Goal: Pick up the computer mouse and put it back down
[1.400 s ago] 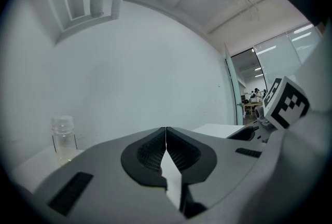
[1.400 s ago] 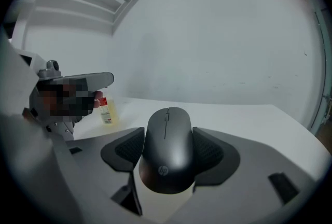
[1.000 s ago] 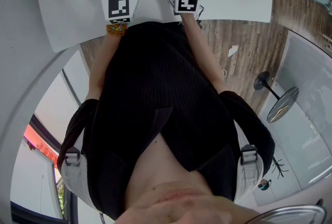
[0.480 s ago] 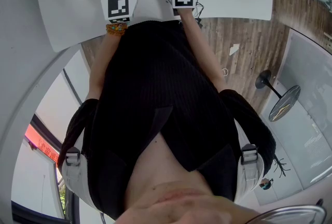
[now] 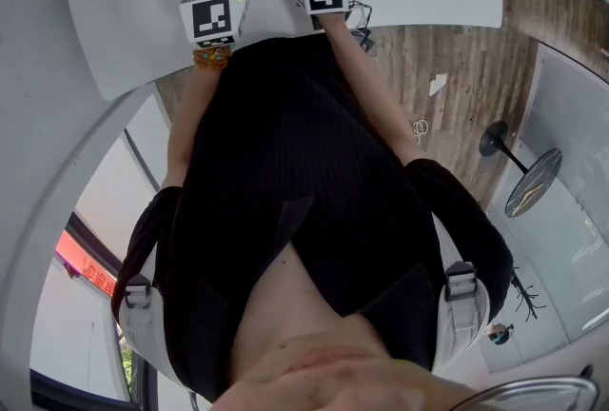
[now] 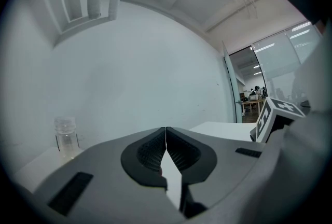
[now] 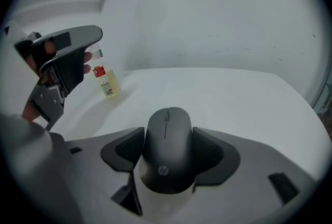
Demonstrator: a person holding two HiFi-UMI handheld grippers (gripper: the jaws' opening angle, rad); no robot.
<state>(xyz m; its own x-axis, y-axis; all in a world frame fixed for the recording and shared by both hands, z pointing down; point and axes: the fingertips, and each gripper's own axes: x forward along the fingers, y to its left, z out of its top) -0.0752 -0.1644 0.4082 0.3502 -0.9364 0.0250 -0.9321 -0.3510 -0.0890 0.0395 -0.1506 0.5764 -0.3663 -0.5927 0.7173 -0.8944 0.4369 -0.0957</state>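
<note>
Since one second back, right gripper (image 7: pixel 167 151) and mouse (image 7: pixel 167 132) are shifted slightly toward 10 o'clock in the head view; the left gripper (image 6: pixel 165 153) is hardly displaced. The mouse is clamped by its flanks between the right pads, jaws parted only to its width. Left jaws are pressed together, nothing held. The mouse is found at 12 o'clock of the head view, over the white table (image 7: pixel 233 93); contact with the top cannot be settled. Grasp is judged done; set-down and release are left. The mouse is seen as matte black, low-domed, wheel at front, logo at rear. A small bottle (image 7: pixel 106 80) is noted at 10 o'clock from it.
</note>
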